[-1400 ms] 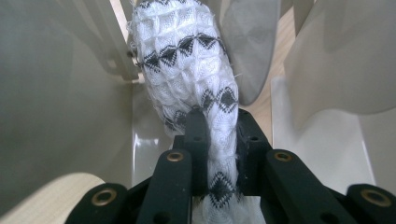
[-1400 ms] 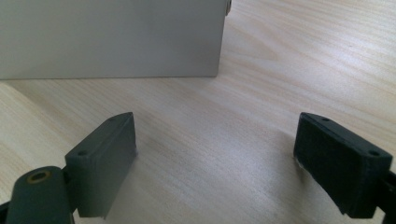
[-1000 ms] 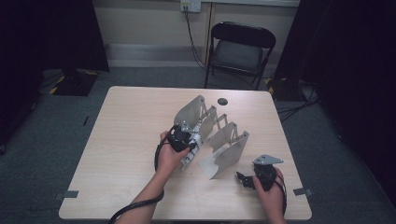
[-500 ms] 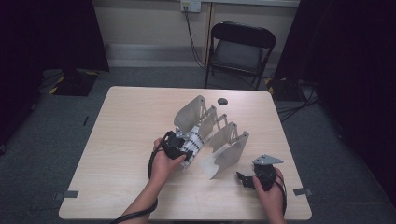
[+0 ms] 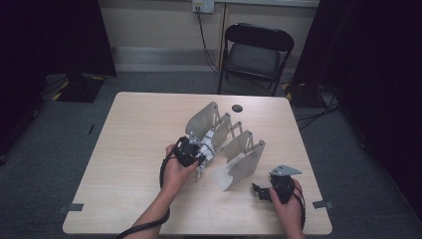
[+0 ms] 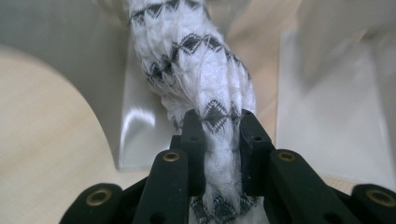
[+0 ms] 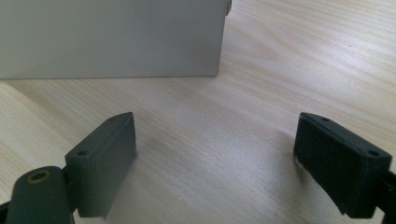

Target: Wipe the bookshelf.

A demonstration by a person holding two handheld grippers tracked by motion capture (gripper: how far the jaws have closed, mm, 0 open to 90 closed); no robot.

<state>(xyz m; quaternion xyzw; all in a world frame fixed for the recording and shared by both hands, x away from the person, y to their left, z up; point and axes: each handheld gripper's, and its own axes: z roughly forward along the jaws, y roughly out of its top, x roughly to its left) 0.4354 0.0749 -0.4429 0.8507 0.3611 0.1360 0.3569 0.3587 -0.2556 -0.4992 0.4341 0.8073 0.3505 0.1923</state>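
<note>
A grey rack [image 5: 245, 152] of several upright panels stands at the table's middle. A white twisted cloth with black zigzag bands [image 5: 209, 141] lies between its panels. My left gripper [image 5: 200, 153] is at the rack's near left end. Its jaws have just been closing and now pinch the cloth [image 6: 196, 70], as the left gripper [image 6: 219, 125] view shows up close. My right gripper [image 5: 259, 190] rests near the table's front right, jaws pointing left. It stands open over bare wood [image 7: 215, 158], with a grey rack panel [image 7: 112, 37] ahead of it.
A small black round disc [image 5: 237, 107] lies on the light wooden table [image 5: 134, 149] behind the rack. A black folding chair [image 5: 256, 50] stands beyond the far edge. Bare wood stretches to the rack's left and along the front.
The left hand drew back a little from the rack, then came in again and rose slightly with the cloth in its jaws. The right gripper kept still.
</note>
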